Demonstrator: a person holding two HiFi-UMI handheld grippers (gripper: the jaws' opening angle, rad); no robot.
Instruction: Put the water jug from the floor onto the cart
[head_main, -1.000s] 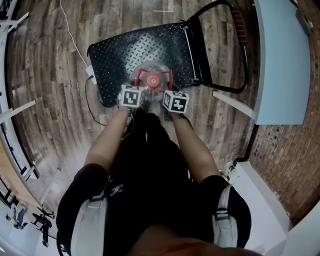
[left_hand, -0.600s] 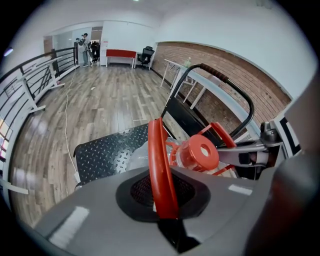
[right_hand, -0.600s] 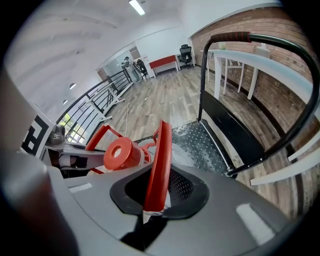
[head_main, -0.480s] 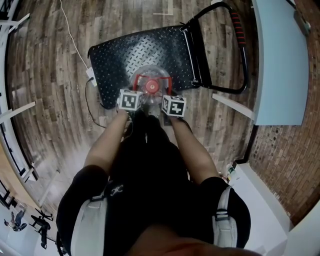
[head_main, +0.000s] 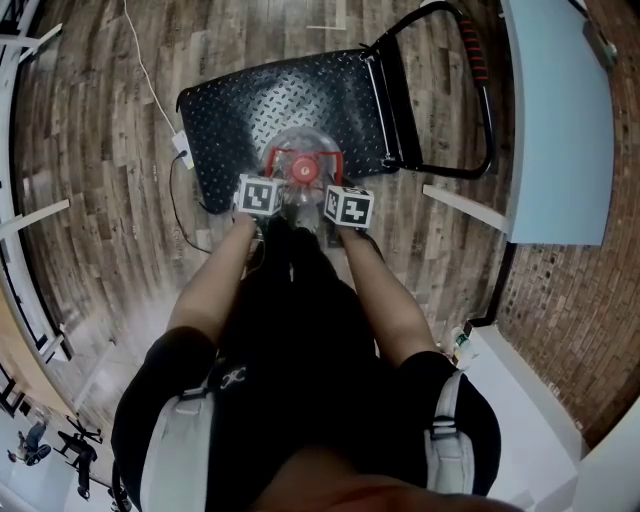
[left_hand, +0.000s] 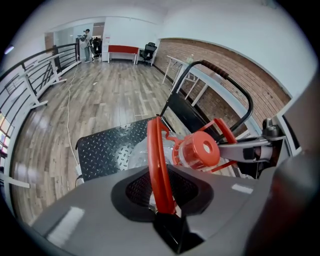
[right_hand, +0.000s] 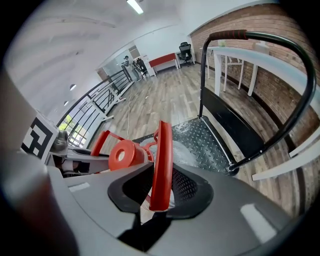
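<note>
Red jug handles (left_hand: 156, 160) sit loose — inside opening jaws of left gripper (head_main: 275, 196) and right gripper (head_main: 333, 202).

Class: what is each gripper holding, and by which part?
Nothing is gripped: the red handle of the water jug stands between the jaws of the left gripper and right gripper, one side each, but both are opening, pads clear.

Clear plastic water jug (head_main: 300, 143), red-capped and red-handled, stands upright on the black diamond-plate cart (head_main: 235, 100), near its edge.
</note>
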